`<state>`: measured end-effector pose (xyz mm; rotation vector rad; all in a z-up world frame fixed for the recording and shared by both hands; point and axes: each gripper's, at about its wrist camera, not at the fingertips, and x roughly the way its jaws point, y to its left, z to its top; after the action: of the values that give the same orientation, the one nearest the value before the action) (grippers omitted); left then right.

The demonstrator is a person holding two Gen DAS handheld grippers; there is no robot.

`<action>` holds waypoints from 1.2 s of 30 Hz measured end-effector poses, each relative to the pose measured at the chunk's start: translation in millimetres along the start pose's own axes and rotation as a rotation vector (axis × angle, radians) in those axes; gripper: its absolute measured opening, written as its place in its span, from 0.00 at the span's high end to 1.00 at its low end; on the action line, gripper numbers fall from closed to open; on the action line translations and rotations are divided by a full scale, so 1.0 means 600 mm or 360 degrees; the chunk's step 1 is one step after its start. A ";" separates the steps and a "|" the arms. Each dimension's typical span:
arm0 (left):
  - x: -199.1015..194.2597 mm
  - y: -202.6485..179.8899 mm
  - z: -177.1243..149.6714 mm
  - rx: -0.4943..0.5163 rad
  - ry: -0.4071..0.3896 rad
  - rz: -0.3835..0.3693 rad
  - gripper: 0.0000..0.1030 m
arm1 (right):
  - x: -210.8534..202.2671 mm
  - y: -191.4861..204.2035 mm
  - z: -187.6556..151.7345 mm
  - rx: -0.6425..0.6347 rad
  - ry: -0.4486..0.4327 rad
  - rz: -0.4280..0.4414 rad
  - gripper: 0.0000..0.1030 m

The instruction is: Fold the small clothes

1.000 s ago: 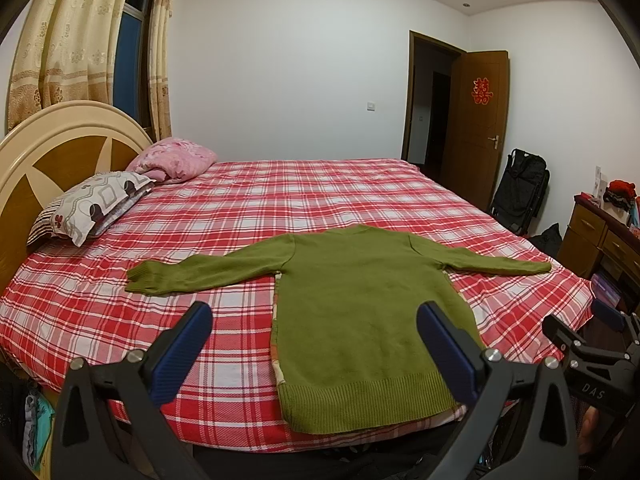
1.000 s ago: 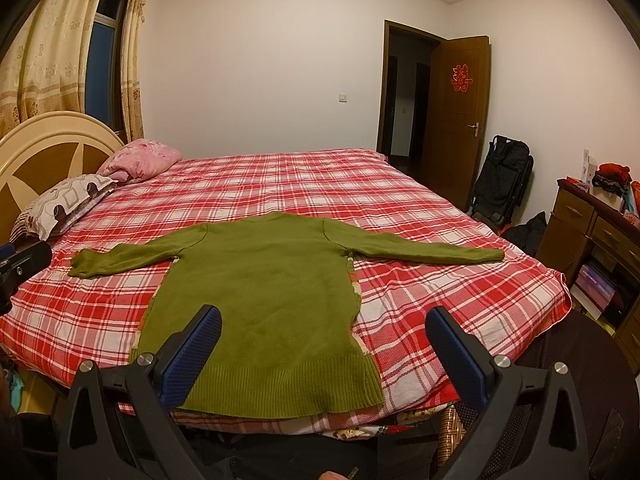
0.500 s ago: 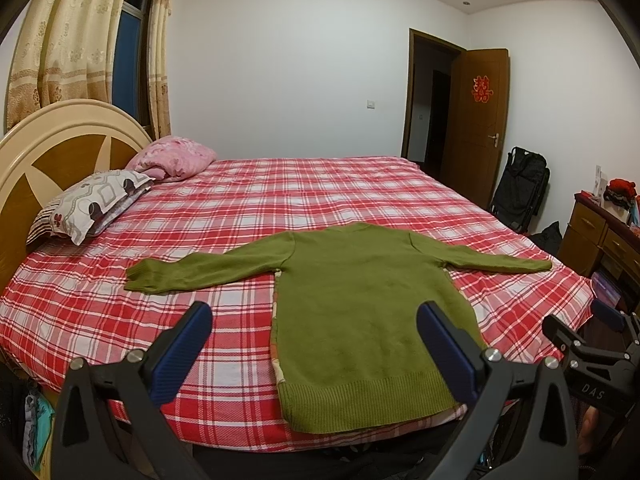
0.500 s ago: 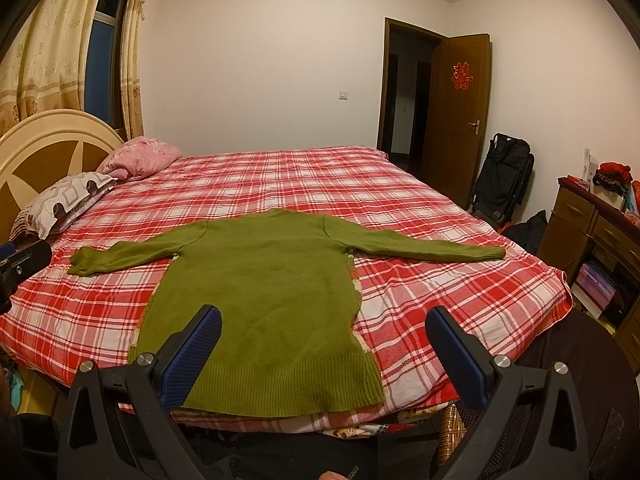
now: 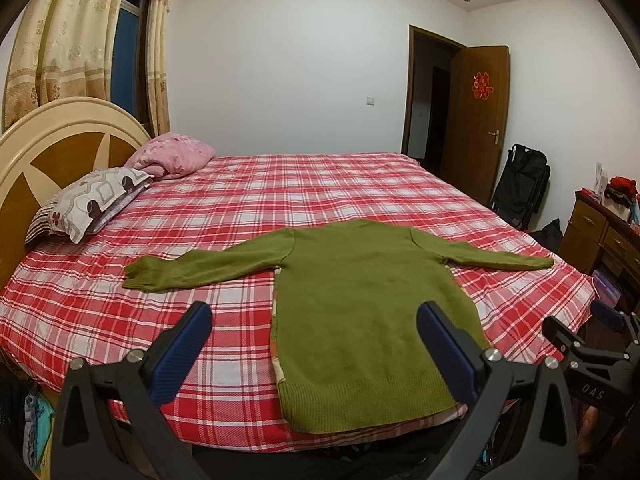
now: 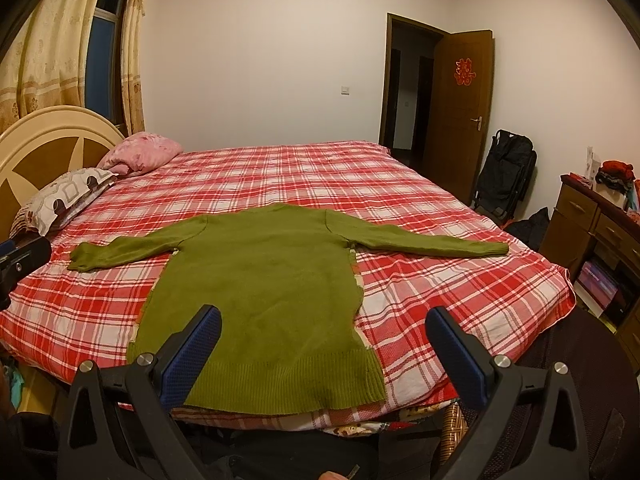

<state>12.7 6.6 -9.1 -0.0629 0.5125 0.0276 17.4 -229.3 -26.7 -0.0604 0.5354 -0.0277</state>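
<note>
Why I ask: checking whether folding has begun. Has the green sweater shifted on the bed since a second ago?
No. The green sweater lies flat, sleeves spread, on the same plaid squares of the bed.

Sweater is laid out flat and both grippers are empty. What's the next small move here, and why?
Probably bring the left gripper forward to the left sleeve cuff. The green sweater lies flat with both sleeves spread on the bed, unfolded, and both grippers hang open short of it, so a sleeve fold seems the natural start.
</note>
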 end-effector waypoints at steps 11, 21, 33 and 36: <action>0.071 0.023 0.019 0.0113 -0.0032 0.0099 0.00 | 0.069 -0.031 -0.003 0.0028 0.0117 0.0086 0.01; 0.236 0.056 0.038 0.0265 0.0008 0.0216 0.00 | 0.257 -0.197 0.032 0.0316 0.0242 0.0025 0.01; 0.466 0.119 0.040 0.0167 0.0166 0.0457 0.00 | 0.466 -0.546 0.065 0.1009 0.0343 -0.0388 0.28; 0.504 0.126 0.035 0.0139 0.0224 0.0458 0.00 | 0.512 -0.596 0.070 0.1079 0.0396 -0.0452 0.41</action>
<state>283.5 86.7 -143.3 0.0956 0.6596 0.2839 299.2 -596.7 -123.6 0.5356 0.7388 -0.4964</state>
